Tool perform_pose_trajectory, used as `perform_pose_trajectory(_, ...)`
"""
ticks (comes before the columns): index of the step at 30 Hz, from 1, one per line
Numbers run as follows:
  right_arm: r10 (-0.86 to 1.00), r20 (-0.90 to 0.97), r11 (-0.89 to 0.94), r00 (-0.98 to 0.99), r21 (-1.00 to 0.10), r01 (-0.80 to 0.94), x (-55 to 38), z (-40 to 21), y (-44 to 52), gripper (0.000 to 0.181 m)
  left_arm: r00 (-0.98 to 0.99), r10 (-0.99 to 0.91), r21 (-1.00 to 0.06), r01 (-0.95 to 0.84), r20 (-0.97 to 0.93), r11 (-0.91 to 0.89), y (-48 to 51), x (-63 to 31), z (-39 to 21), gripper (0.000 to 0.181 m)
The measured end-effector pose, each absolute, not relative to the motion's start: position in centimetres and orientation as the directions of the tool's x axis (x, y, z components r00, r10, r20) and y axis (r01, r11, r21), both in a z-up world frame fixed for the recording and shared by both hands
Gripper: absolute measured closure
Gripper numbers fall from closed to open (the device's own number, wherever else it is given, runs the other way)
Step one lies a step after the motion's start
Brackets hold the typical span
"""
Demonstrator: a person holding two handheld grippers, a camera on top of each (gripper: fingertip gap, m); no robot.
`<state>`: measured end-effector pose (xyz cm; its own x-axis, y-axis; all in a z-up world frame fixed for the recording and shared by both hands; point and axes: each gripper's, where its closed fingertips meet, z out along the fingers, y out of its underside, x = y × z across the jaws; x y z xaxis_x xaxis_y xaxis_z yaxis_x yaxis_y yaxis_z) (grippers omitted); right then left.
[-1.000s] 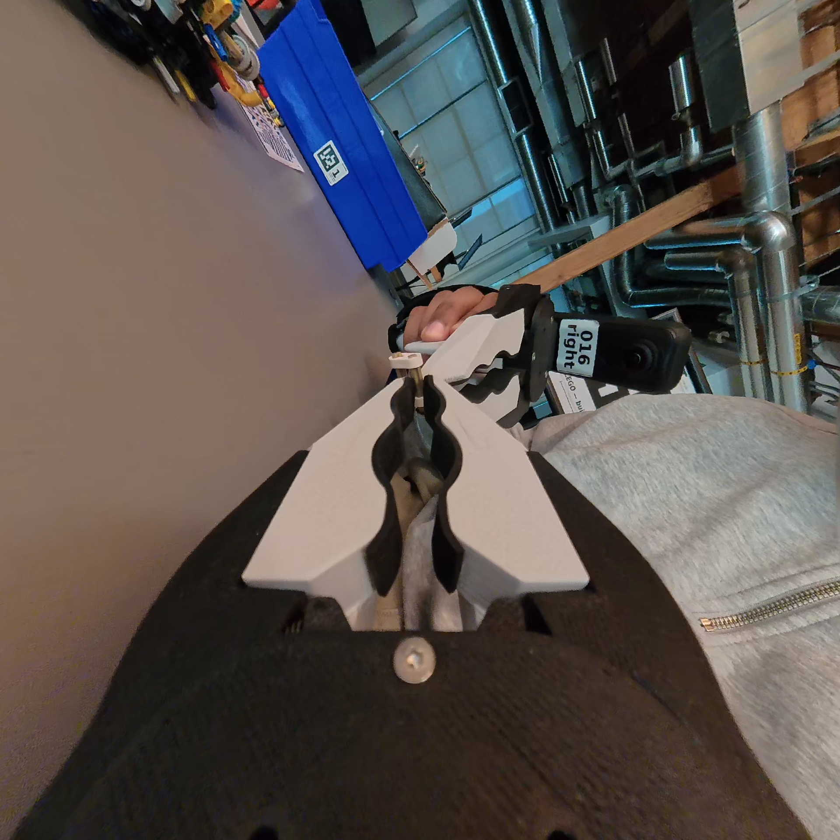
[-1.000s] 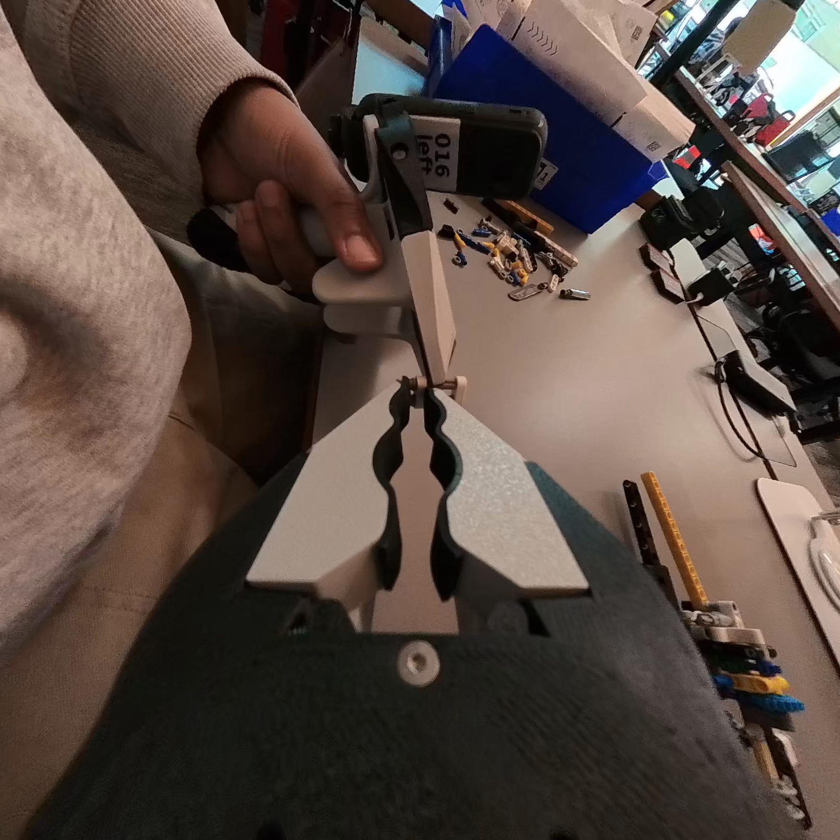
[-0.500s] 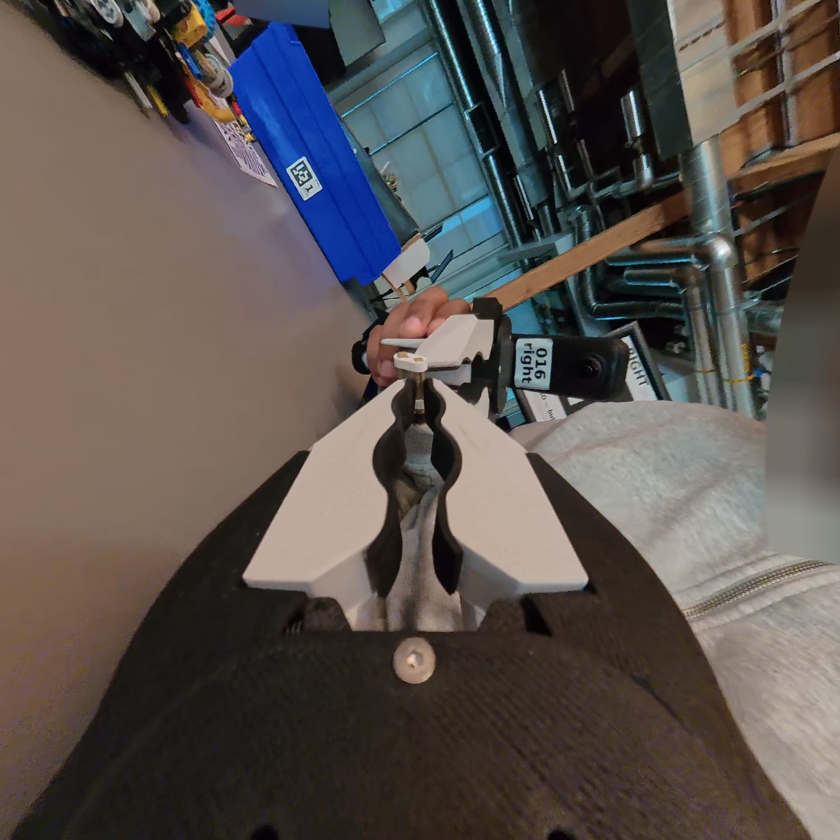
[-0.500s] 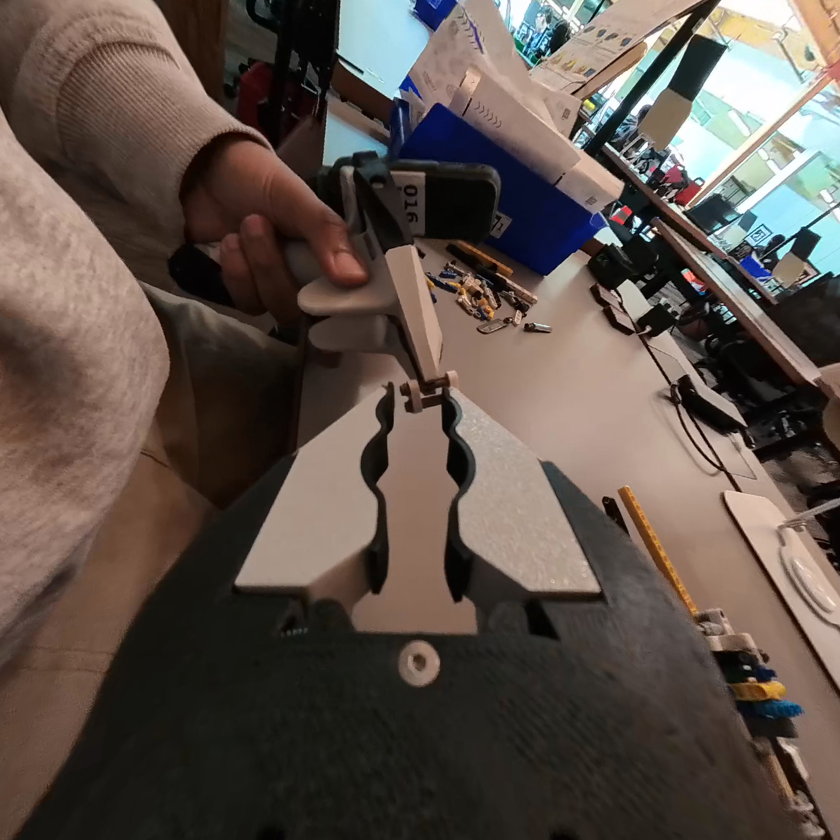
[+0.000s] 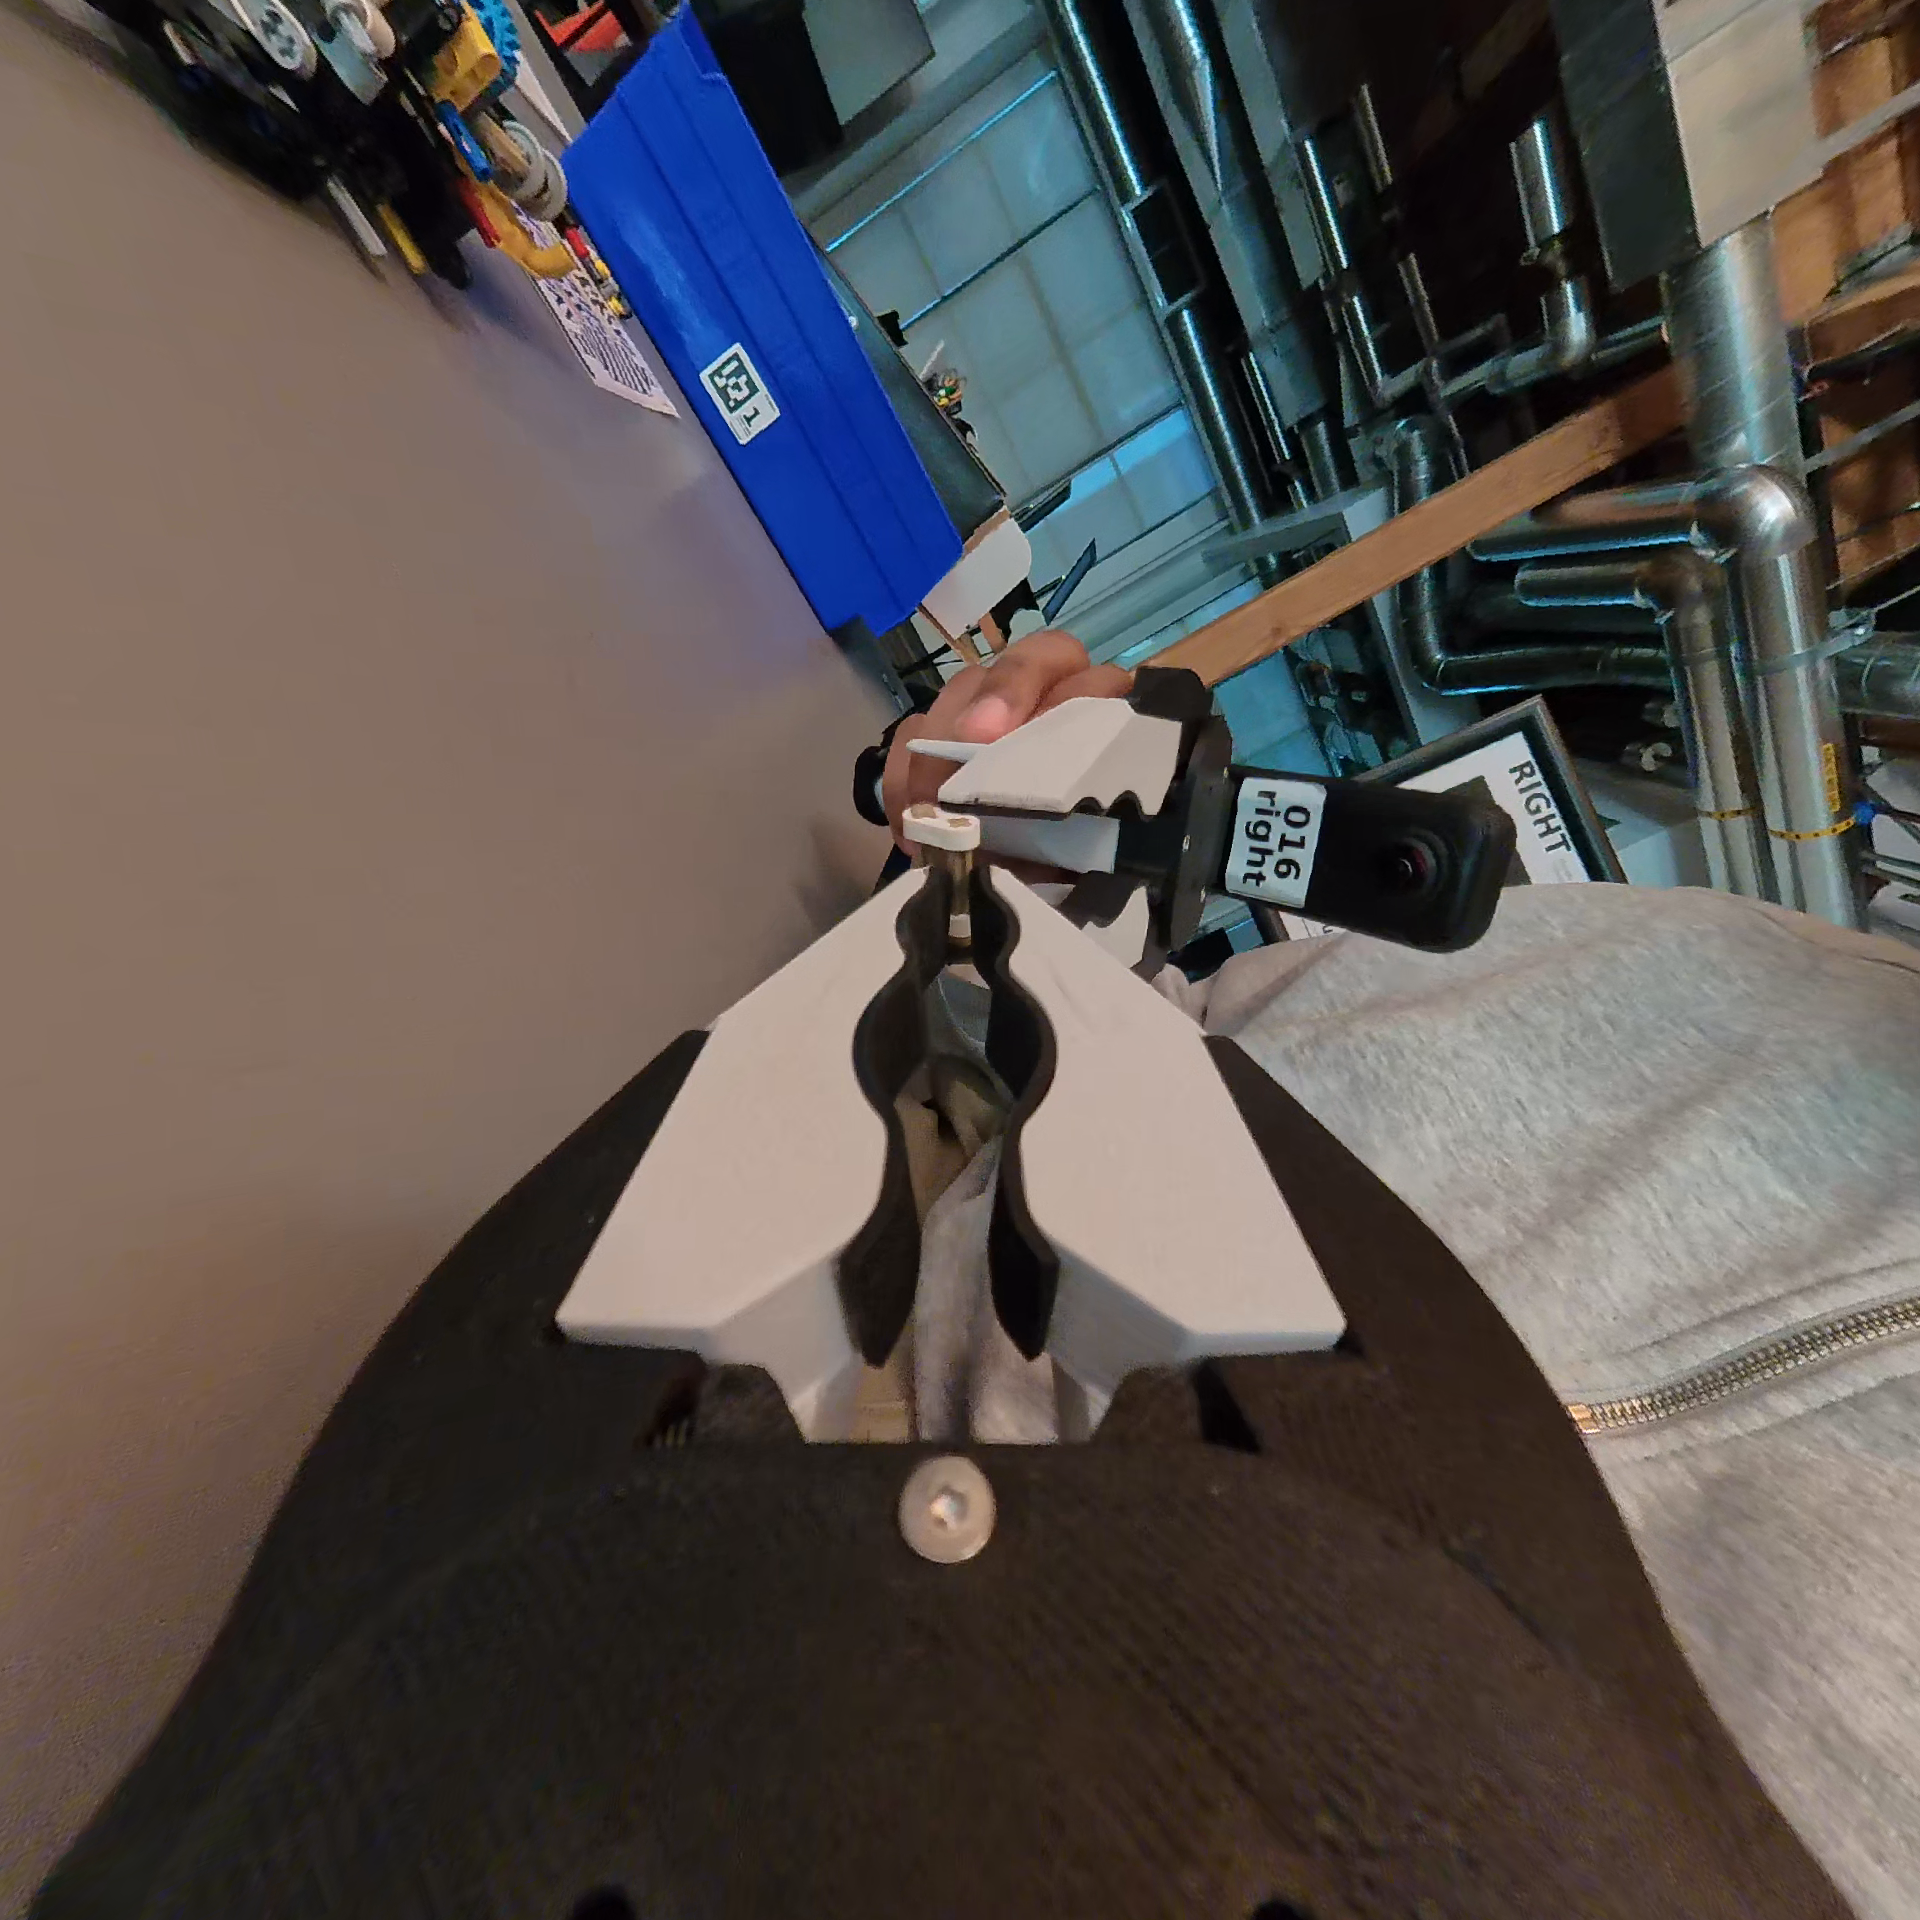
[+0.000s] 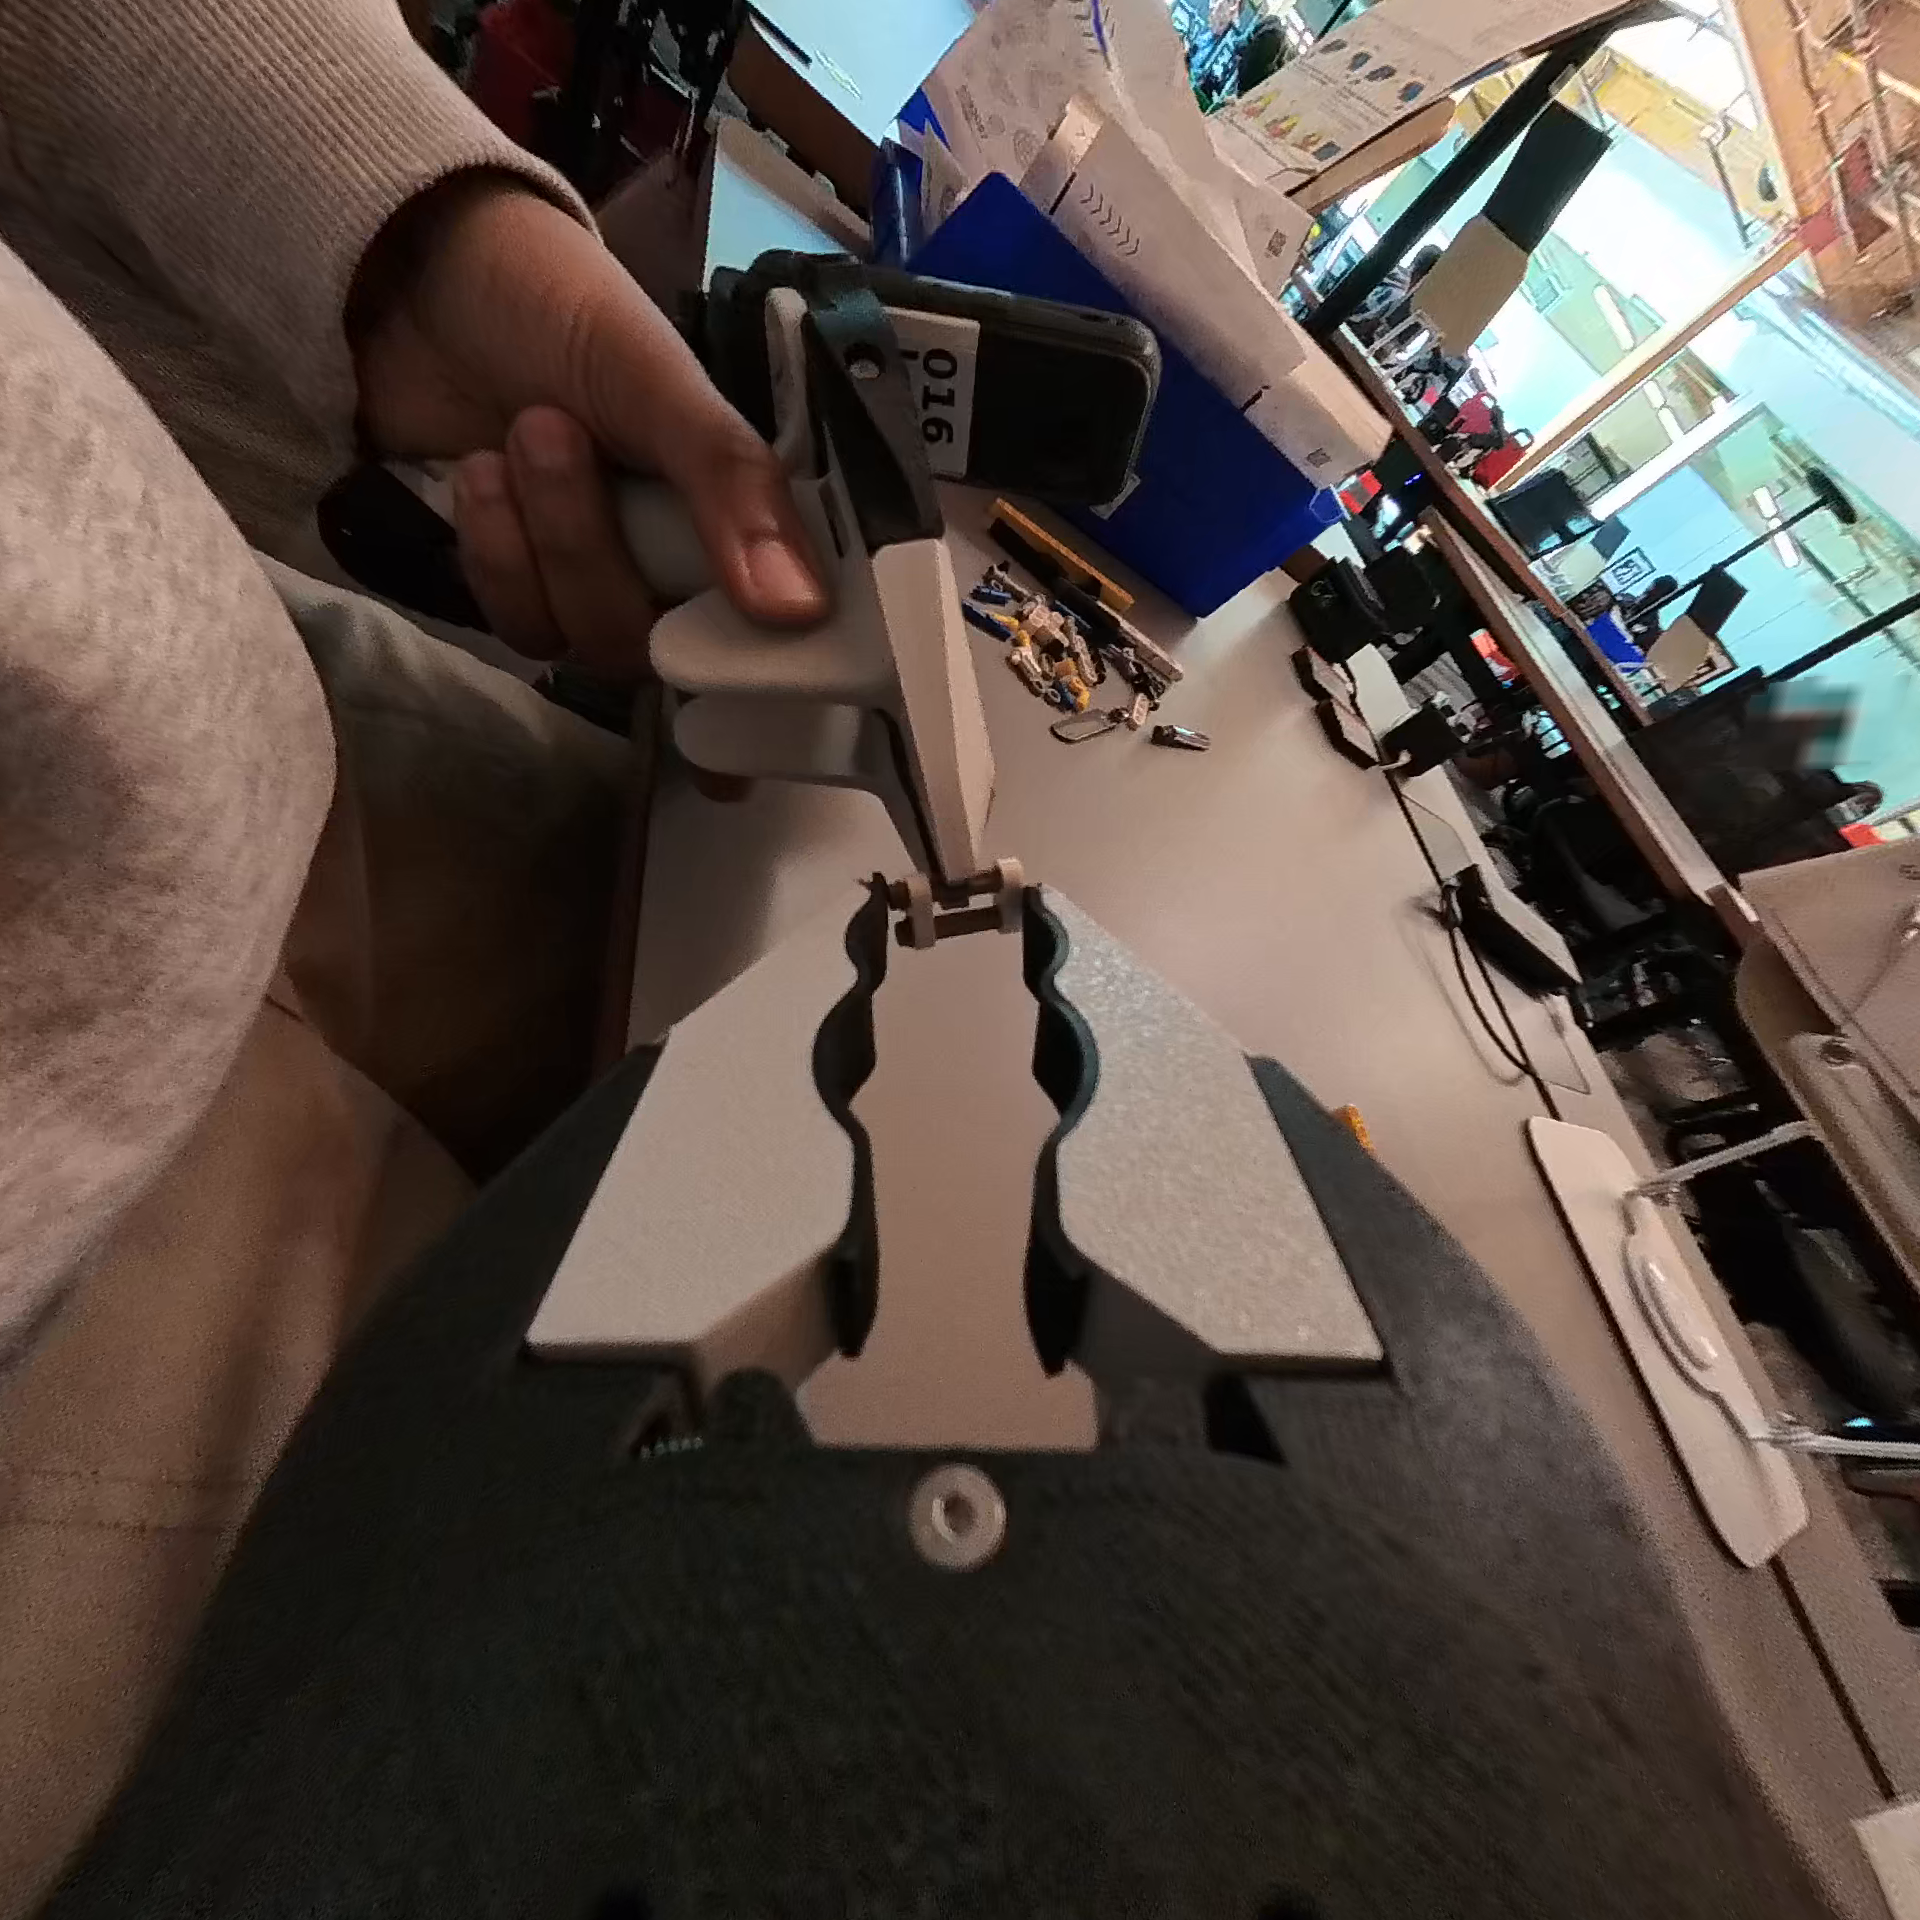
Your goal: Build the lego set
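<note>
A small Lego piece, a tan axle (image 5: 957, 902) with a white connector (image 5: 940, 828) on its end, is held in the air above the table edge. My left gripper (image 5: 954, 894) is shut on the axle. In the right wrist view the left gripper (image 6: 951, 852) pinches the piece (image 6: 954, 916) from above, and white connectors show at both ends of it. My right gripper (image 6: 954, 920) is open, its jaws standing just outside the two ends of the piece. In the left wrist view the right gripper (image 5: 925, 784) comes in from the right beside the white connector.
Several loose Lego parts (image 6: 1060, 655) lie on the grey table (image 6: 1195, 883) in front of a blue bin (image 6: 1195, 499). A built Lego model (image 5: 457, 187) stands at the far end. A cable (image 6: 1475, 956) and a white pad (image 6: 1662, 1330) lie to the right. The person's grey sweatshirt (image 5: 1558, 1143) is close by. Only a small space, under 4 cm, lies between the two pairs of fingers. The built Lego model (image 5: 457, 187) is about equally far from each gripper, around 25 centimeters.
My right gripper's jaws have opened from a narrow gap to wide around the piece. My left gripper has kept its hold on the axle. Both grippers have shifted slightly.
</note>
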<state>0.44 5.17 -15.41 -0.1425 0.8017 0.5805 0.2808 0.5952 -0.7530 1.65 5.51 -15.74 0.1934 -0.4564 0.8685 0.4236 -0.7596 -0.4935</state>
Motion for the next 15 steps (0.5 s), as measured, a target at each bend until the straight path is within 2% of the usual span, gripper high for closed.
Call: perform_pose_trajectory(15, 0.737, 0.658, 0.668, -0.155, -0.674, 0.316, 0.52, -15.65, 5.09, 0.158, 0.374, -0.512, -0.629, 0.352, 0.774, -0.693, 5.66, 1.55, -16.36, 0.179)
